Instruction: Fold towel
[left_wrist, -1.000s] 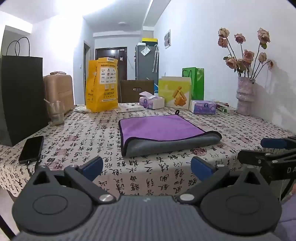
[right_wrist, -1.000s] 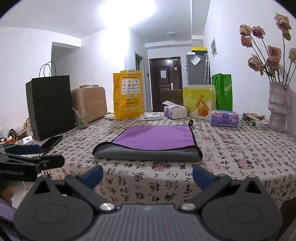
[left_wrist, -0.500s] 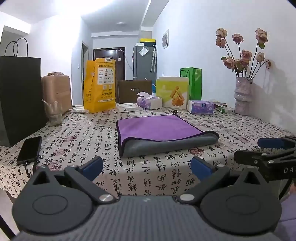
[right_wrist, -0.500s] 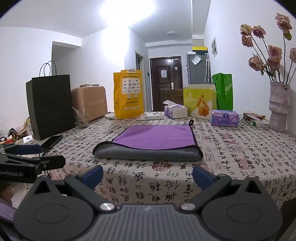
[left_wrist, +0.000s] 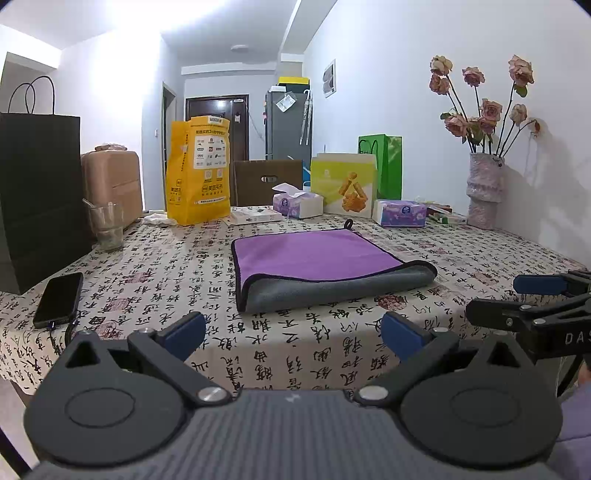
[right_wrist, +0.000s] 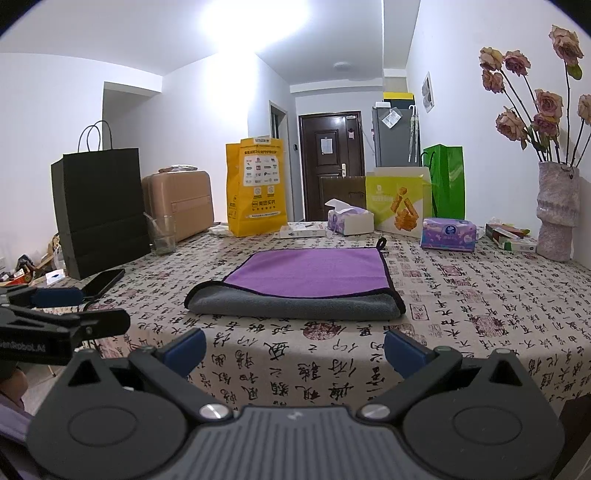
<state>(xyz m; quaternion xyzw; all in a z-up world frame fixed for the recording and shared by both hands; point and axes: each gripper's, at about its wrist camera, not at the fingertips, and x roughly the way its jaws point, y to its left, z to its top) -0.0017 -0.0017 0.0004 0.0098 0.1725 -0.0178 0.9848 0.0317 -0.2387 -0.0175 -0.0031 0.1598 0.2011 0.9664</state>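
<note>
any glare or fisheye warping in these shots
Left wrist view: ceiling glare blows out the top left, and the walls bow outward. Right wrist view: ceiling glare washes out the top centre; the towel stays sharp and evenly lit.

White walls (right_wrist: 207, 122) and a glaring ceiling light (right_wrist: 258, 22) — the room runs back to a dark door (right_wrist: 330, 166). A grey fridge (left_wrist: 288, 127) stands beside it.
</note>
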